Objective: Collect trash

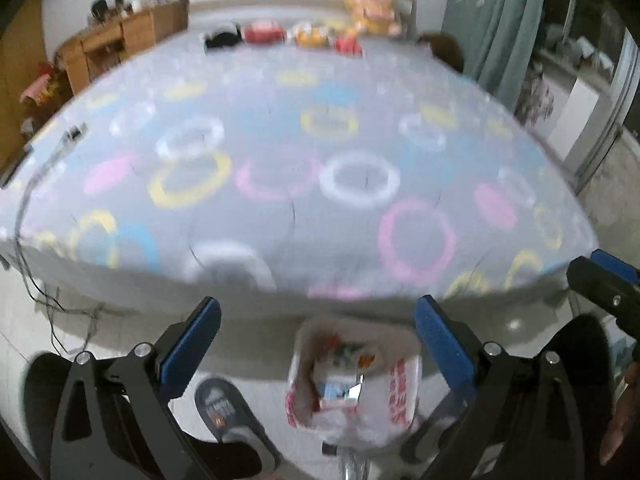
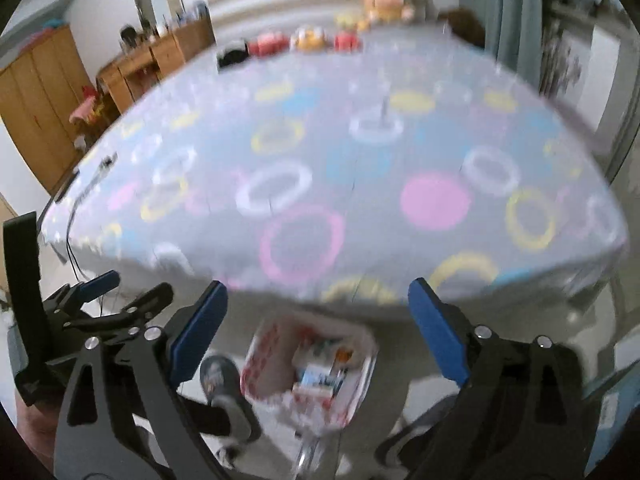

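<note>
A white plastic bag (image 1: pixel 354 376) with red print is standing open on the pale floor at the foot of the bed (image 1: pixel 304 168). It is holding a jumble of small wrappers and cartons (image 1: pixel 340 384); white, blue, red and orange pieces are showing, though blur is keeping me from telling what each one is. In the right wrist view the same bag (image 2: pixel 310 372) is gaping upward with that trash (image 2: pixel 320 376) heaped inside.

The left claw (image 1: pixel 318 344) is hanging with its blue-padded fingers (image 1: pixel 192 344) spread wide and holding nothing. The bag is lying below and between them, touching neither pad. The right claw (image 2: pixel 318 332) is likewise gaping wide and carrying nothing, with the bag's mouth sitting just under the gap between its fingers (image 2: pixel 200 328), slightly toward the left one.

Each claw is showing at the edge of the other's view, so the two are hanging side by side over the bag.

Beyond both claws, the bed's grey cover with coloured rings is stretching away, and a row of soft toys (image 1: pixel 308 34) is sitting along its far end, well apart from the bag. A dark slipper (image 1: pixel 228 412) is lying on the floor just left of the bag, under the left claw's left finger.
</note>
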Motion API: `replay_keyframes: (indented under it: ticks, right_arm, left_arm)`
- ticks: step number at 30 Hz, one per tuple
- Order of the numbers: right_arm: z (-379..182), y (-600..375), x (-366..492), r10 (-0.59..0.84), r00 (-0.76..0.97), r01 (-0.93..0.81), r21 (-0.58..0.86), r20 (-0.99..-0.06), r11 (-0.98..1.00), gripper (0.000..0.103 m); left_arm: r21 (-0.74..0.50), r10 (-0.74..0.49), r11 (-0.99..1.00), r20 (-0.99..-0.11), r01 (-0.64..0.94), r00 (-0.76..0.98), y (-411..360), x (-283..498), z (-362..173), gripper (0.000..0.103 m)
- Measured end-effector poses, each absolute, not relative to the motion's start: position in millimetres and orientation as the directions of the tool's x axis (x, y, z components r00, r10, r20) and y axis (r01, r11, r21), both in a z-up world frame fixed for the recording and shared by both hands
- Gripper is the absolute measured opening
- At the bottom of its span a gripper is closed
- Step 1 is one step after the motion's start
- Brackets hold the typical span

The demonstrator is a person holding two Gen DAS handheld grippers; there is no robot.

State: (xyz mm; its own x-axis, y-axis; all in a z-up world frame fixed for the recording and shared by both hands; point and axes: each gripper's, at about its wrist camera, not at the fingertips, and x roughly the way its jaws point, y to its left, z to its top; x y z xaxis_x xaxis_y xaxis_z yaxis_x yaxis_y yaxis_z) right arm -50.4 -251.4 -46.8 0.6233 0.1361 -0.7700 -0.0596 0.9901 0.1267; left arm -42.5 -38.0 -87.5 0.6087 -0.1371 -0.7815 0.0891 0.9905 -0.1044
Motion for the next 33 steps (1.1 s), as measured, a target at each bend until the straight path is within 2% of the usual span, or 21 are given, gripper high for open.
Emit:
replay_keyframes:
  ticks: [7,14,22,33]
  right_arm:
    - [40,-256,-77,0.122,0.773,-0.069,0.110,-0.622,0.992,0.096]
    - [99,-255,-99,0.093,0.849,-0.071,0.062,-0.520,0.996,0.096]
    - [129,-254,-109,0.072,0.881,-0.053,0.054,-0.467,0.997,0.096]
    - [130,-248,-110,0.082,0.881,-0.069,0.044,-0.466,0.997,0.096]
  left_arm:
    - [-0.057,-0.095,0.995,-0.632,0.076,0.769,-30,-66,13,0.095]
    - [-0.065,-0.105,0.994,-0.536,0.083,0.838,-27,-89,76,0.095]
    - [-0.063,-0.098,0.995,-0.526,0.077,0.844,-31,-97,94,0.095]
    - [-0.044,-0.076,0.997,-0.532,0.062,0.844,-29,-103,98,0.095]
